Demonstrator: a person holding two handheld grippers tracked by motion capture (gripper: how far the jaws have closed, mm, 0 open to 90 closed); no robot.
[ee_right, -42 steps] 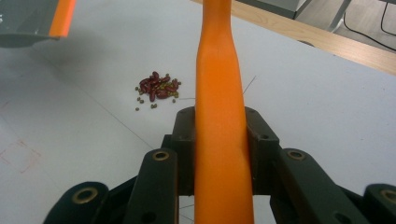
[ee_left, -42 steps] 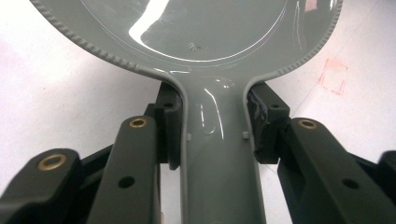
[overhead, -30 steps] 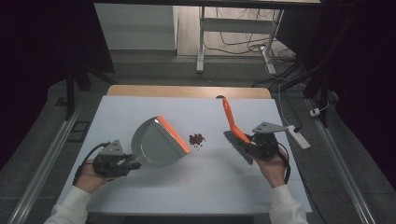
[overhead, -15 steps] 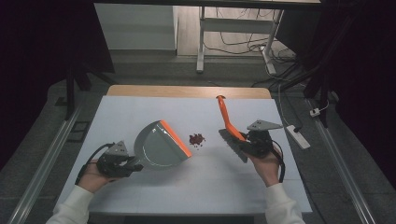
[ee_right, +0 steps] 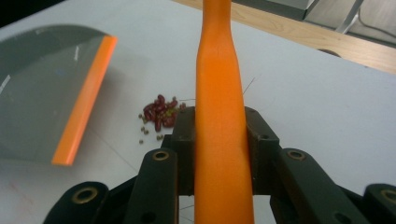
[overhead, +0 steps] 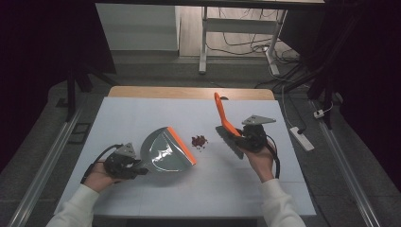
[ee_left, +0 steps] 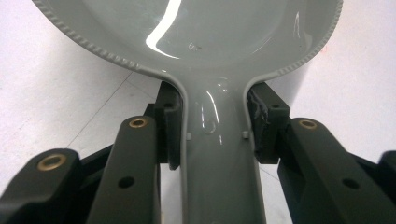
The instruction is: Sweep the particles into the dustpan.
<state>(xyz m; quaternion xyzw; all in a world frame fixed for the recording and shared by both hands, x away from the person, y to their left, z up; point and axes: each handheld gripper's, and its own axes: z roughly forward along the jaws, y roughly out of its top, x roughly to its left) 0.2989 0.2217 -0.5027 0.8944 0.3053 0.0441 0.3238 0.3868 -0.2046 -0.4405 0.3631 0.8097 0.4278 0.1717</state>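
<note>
The left gripper (overhead: pixel 142 169) is clamped on the grey handle of a dustpan (overhead: pixel 165 151), its pads pressing the handle's two sides just behind the spot where it widens into the pan. The dustpan is glossy grey plastic with a ribbed rim and a bright orange strip along its straight front lip; it sits toward the near-left part of the surface (overhead: pixel 142 113), lip turned toward the middle.

The right gripper (overhead: pixel 236 135) is closed on the orange handle of a brush (overhead: pixel 224 124), gripping it low down, near the dark grey bristle head. The smooth handle narrows above the grip and rises tilted toward the far edge; the bristles are at the surface, right of centre.

Between lip and bristles lies a small heap of dark red beans (overhead: pixel 199 141) with a few tiny greenish grains scattered round it, apart from both tools.
</note>
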